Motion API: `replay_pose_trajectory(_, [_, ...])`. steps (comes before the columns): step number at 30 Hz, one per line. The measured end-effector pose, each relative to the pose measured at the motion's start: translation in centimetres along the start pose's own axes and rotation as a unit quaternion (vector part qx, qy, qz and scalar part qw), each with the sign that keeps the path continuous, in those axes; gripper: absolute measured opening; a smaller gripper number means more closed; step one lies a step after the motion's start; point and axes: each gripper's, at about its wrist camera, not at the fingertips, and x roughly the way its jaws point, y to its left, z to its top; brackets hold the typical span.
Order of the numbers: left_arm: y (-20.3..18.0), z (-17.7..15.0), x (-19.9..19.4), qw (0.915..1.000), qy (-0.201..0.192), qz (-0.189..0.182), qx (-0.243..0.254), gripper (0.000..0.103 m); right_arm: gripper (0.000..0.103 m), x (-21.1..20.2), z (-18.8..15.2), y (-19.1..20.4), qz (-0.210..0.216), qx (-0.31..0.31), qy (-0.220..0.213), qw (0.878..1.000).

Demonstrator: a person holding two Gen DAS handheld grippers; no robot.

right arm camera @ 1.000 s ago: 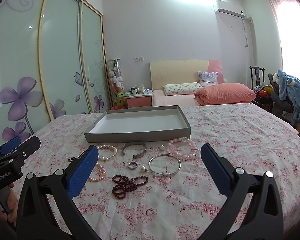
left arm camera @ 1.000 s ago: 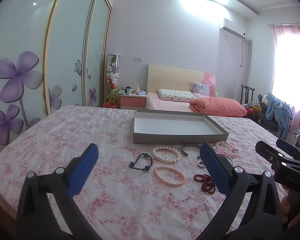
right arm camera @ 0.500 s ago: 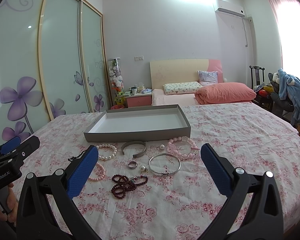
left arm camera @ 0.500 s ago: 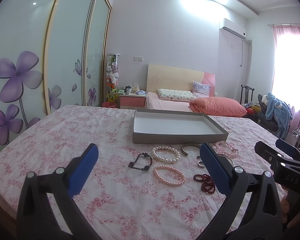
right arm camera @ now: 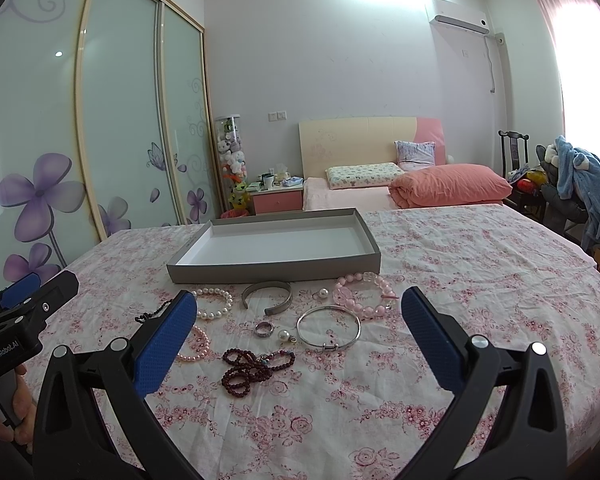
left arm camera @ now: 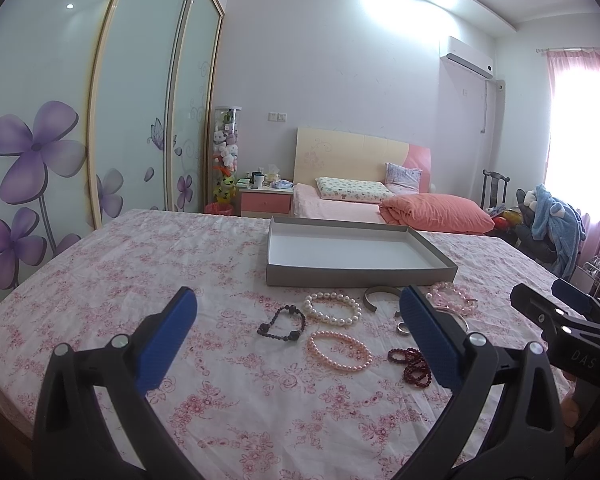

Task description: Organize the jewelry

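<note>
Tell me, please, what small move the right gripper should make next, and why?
Probably lower the right gripper toward the silver bangle, the piece lying nearest between its open fingers. The grey tray holds nothing yet, and every piece lies on the floral cloth in front of it. The left gripper is open too and holds nothing.

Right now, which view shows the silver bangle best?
The right wrist view: the bangle lies whole and unobstructed on the cloth, clasp visible. In the left wrist view the left gripper's right finger hides most of it; only a sliver shows.
</note>
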Motion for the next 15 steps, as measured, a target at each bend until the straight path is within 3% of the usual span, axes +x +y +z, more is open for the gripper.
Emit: replay_pose_trajectory(15, [0.28,-0.27,0.21,1.0,0.003,0.001,-0.001,0.099,0.101,-0.14,0.43,0.31,0.001,0.001,0.004,1.0])
